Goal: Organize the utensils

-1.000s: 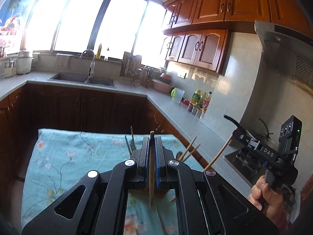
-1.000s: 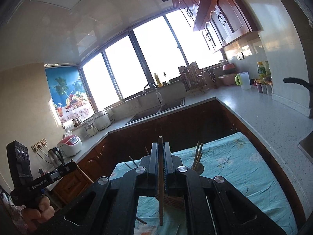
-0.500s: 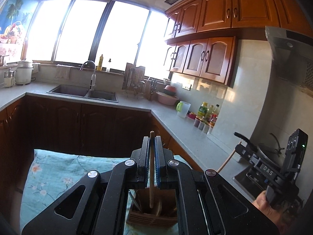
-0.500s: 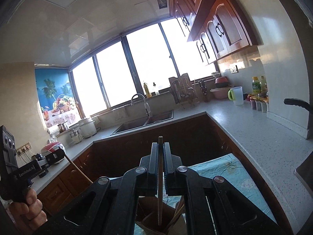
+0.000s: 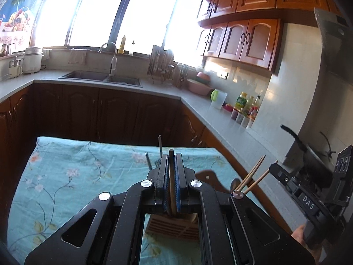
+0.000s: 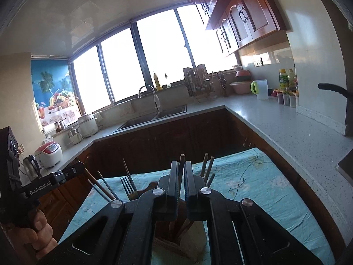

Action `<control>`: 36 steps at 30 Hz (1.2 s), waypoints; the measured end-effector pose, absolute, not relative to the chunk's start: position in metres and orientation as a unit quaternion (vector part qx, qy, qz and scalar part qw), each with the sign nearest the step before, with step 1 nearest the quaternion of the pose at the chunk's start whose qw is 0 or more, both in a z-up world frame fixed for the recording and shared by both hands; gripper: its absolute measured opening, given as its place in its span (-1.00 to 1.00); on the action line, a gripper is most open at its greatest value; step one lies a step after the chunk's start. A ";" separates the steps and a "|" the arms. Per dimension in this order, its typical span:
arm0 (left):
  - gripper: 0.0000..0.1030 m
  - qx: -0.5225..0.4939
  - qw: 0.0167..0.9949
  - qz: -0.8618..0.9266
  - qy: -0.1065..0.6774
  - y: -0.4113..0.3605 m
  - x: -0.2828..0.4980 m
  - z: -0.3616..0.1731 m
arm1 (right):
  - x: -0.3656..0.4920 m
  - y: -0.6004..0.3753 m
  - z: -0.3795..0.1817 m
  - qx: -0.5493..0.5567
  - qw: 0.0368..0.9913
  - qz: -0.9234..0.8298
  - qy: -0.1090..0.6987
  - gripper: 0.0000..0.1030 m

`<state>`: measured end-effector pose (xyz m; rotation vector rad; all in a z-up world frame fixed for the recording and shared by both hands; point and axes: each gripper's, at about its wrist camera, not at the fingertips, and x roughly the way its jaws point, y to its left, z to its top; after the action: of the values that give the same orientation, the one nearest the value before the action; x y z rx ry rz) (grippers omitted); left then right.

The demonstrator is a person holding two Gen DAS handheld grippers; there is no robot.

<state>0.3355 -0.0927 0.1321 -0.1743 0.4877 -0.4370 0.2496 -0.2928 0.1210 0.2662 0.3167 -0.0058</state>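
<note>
My left gripper (image 5: 171, 162) is shut on a wooden chopstick (image 5: 171, 154) that stands upright between its blue pads. Its lower end reaches the top of a wooden slatted utensil holder (image 5: 174, 226) right below. My right gripper (image 6: 181, 165) is shut on another chopstick (image 6: 182, 158) over the same holder (image 6: 192, 240). In the holder stand a fork (image 6: 129, 185), metal handles (image 5: 160, 145) and more chopsticks (image 6: 207, 167). Each view shows the other gripper to the side, the right gripper (image 5: 286, 176) and the left gripper (image 6: 66, 174), each in a person's hand.
The holder stands on a table under a teal floral cloth (image 5: 77, 176). A grey counter (image 6: 286, 132) runs along the right with a jug and bottles. A sink (image 5: 101, 77) lies under the windows, and a pan handle (image 5: 293, 135) sticks out by the stove.
Both grippers have come closer over the holder and sunk with their chopsticks. The holder now shows right under the jaws in both views. Both stayed shut.
</note>
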 end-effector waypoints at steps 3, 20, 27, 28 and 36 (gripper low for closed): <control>-0.92 -0.084 0.944 -0.208 0.242 -0.092 0.335 0.123 | 0.249 -0.296 0.113 0.140 0.976 -0.004 0.167 -0.91; -0.91 -0.087 0.939 -0.208 0.261 -0.090 0.339 0.126 | 0.253 -0.314 0.115 0.159 0.970 -0.010 0.186 -0.88; -0.25 -0.100 0.940 -0.207 0.250 -0.080 0.323 0.135 | 0.244 -0.318 0.120 0.175 0.968 0.000 0.179 -0.49; -0.17 -0.099 0.942 -0.205 0.246 -0.078 0.319 0.137 | 0.240 -0.318 0.122 0.179 0.968 0.003 0.174 -0.24; 0.32 -0.121 0.948 -0.168 0.241 -0.044 0.276 0.120 | 0.192 -0.320 0.121 0.189 0.973 -0.005 0.133 0.75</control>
<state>0.2756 -0.0442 0.1205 -0.2456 0.4896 -0.3427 0.1921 -0.3196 0.1211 0.3812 0.2686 -0.0101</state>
